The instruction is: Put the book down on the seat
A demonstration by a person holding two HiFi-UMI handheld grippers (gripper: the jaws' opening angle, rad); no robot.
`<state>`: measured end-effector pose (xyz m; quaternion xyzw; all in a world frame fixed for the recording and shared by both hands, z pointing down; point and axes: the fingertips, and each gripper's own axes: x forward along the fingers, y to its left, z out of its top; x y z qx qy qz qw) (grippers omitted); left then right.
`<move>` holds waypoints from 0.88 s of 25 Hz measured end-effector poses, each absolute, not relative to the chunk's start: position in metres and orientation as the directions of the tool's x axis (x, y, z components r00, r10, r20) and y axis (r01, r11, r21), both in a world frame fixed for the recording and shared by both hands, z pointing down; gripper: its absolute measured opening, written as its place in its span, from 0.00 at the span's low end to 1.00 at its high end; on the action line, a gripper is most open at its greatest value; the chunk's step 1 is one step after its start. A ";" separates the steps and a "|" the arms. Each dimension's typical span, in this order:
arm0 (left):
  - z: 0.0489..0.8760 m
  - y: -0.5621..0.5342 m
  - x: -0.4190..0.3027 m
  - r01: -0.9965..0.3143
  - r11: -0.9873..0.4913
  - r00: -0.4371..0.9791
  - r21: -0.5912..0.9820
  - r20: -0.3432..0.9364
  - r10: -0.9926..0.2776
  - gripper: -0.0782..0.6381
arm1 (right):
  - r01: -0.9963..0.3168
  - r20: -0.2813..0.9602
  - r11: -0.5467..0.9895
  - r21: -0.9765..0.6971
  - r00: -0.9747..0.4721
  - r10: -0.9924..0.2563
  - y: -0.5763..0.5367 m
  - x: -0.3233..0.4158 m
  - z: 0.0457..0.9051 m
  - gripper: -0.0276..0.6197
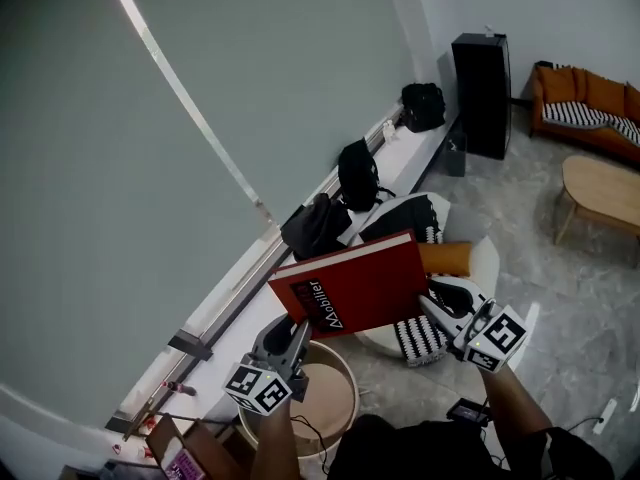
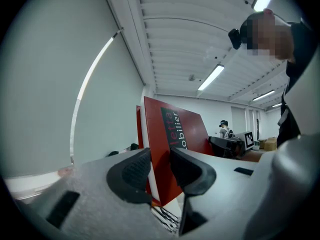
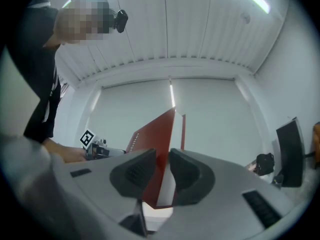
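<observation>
A red hardcover book (image 1: 360, 286) with white lettering is held in the air between both grippers, above a white round seat (image 1: 492, 260). My left gripper (image 1: 290, 336) is shut on the book's near left corner; in the left gripper view both pads clamp the red cover (image 2: 170, 149). My right gripper (image 1: 440, 308) is shut on the book's near right corner, and the right gripper view shows the book (image 3: 160, 139) pinched between its jaws. On the seat lie an orange cushion (image 1: 445, 258) and black-and-white striped cushions (image 1: 418, 338).
Black bags (image 1: 358, 176) line a white ledge (image 1: 410, 163) under the grey blind. A tall black speaker (image 1: 483, 93) stands at the back. An orange sofa (image 1: 588, 108) and a wooden table (image 1: 602, 193) are at the right. A round wooden basket (image 1: 330, 398) is below the left gripper.
</observation>
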<state>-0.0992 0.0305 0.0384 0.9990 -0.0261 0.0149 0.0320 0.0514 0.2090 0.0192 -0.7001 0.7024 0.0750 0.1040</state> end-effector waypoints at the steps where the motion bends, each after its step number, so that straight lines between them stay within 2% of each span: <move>1: 0.043 0.034 -0.090 -0.034 -0.997 0.999 0.063 0.040 -0.032 0.30 | -0.999 -0.249 -0.008 -0.046 0.019 -0.968 0.215 0.058 0.024 0.20; 9: 0.101 0.024 -0.006 0.090 -0.986 0.989 0.137 0.106 0.105 0.30 | -0.982 -0.140 -0.143 -0.127 0.160 -0.977 0.215 0.122 0.087 0.20; 14: 0.131 -0.004 0.060 0.130 -0.969 0.983 0.212 0.104 0.154 0.30 | -0.966 -0.071 -0.214 -0.142 0.225 -0.972 0.190 0.179 0.108 0.20; 22: 0.181 -0.026 0.096 0.186 -0.937 0.968 0.296 0.111 0.227 0.30 | -0.949 0.021 -0.281 -0.144 0.281 -0.959 0.171 0.207 0.146 0.20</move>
